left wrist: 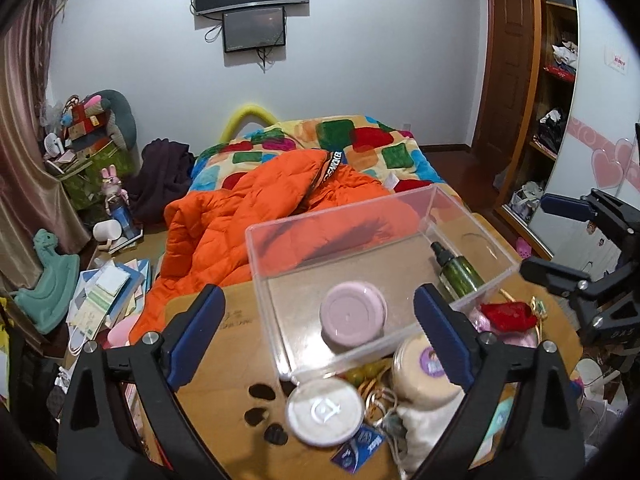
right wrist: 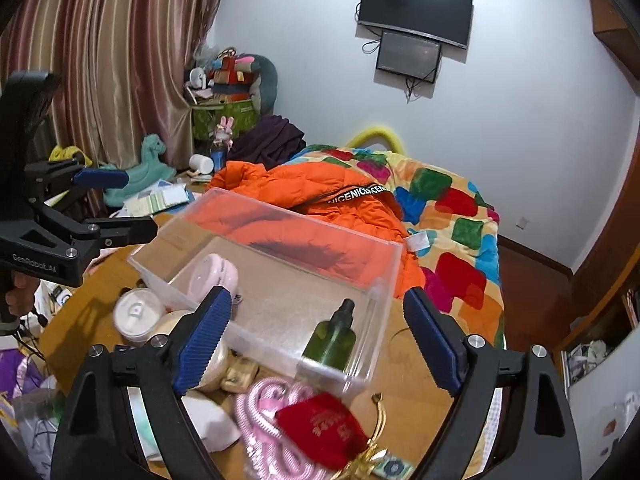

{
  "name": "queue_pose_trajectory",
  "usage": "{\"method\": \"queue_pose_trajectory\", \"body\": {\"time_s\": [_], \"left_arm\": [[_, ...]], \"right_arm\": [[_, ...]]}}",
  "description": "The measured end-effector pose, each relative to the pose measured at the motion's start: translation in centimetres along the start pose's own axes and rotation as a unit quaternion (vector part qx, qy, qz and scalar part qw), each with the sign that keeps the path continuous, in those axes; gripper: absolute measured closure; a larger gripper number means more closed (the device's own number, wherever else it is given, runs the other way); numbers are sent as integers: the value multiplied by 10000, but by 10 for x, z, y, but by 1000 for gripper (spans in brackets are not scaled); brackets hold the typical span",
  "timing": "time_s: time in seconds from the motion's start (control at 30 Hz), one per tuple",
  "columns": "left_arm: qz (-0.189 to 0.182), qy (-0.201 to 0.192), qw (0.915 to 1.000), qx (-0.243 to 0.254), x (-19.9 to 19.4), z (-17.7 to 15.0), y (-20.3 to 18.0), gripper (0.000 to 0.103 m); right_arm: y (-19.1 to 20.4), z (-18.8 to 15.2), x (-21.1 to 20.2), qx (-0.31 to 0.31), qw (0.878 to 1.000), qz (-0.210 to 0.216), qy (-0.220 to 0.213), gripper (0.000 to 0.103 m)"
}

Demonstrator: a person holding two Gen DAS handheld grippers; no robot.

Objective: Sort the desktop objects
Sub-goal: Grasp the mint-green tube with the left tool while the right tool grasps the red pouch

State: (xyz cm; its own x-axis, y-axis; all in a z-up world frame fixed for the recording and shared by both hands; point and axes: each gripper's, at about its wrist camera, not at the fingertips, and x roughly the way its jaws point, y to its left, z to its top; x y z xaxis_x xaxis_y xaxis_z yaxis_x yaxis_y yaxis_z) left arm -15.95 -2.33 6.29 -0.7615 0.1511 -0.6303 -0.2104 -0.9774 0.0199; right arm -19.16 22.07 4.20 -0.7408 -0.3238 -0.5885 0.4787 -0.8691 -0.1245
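Observation:
A clear plastic box stands on the wooden table. In it lie a pink round jar and a green spray bottle. My left gripper is open and empty, hovering in front of the box. My right gripper is open and empty near the bottle end of the box. In front of the box lie a white lidded jar, a cream jar, a red pouch, a pink cord and a white cloth bag.
A bed with an orange jacket and a colourful blanket lies right behind the table. Books and toys clutter the floor at the left. The right gripper shows at the right edge of the left wrist view.

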Motion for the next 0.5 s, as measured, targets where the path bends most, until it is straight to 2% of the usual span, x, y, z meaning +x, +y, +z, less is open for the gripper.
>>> {"method": "queue_pose_trajectory", "body": {"time_s": [0.37,0.5], "left_arm": [[36,161,9997,-190,-12,-42,15,7],[60,155,9997,-172,-16,-62,13,7]], "right_arm": [[29,-30,-15,17,9999,148,66,17],[38,-52,-20,62,9997,233,64,17]]}}
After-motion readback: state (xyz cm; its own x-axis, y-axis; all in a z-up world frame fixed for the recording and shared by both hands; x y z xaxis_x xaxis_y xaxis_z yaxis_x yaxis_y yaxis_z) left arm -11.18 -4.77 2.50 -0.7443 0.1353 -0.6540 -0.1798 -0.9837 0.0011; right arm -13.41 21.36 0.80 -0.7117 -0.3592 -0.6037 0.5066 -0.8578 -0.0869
